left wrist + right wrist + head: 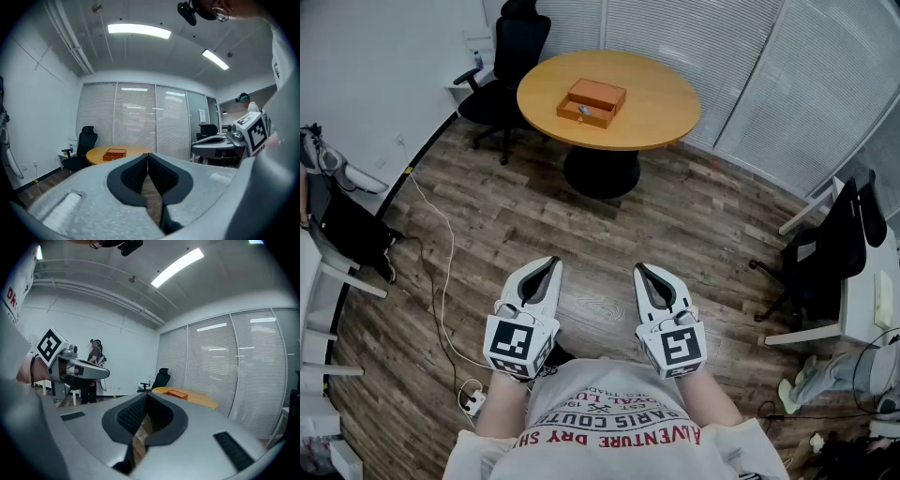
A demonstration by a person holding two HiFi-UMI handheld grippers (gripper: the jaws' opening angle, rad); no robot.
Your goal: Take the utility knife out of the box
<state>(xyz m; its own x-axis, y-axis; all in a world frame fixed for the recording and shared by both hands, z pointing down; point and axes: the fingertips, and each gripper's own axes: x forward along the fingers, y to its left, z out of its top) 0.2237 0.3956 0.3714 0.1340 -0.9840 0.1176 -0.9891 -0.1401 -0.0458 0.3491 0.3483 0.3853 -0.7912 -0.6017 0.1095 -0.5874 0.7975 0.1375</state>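
Standing well apart from the desk [661,98], you hold the left gripper [550,264] and the right gripper [641,272] with jaws together, empty. The box [592,103] lies on the desk. The utility knife inside is probably light, stiff and smooth, so take it at the middle of the handle.

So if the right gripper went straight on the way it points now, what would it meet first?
Nothing near: open wood floor lies ahead of the right gripper. Its line runs toward the round table with the orange box, so the table's edge or pedestal probably comes first, though depth is unclear.
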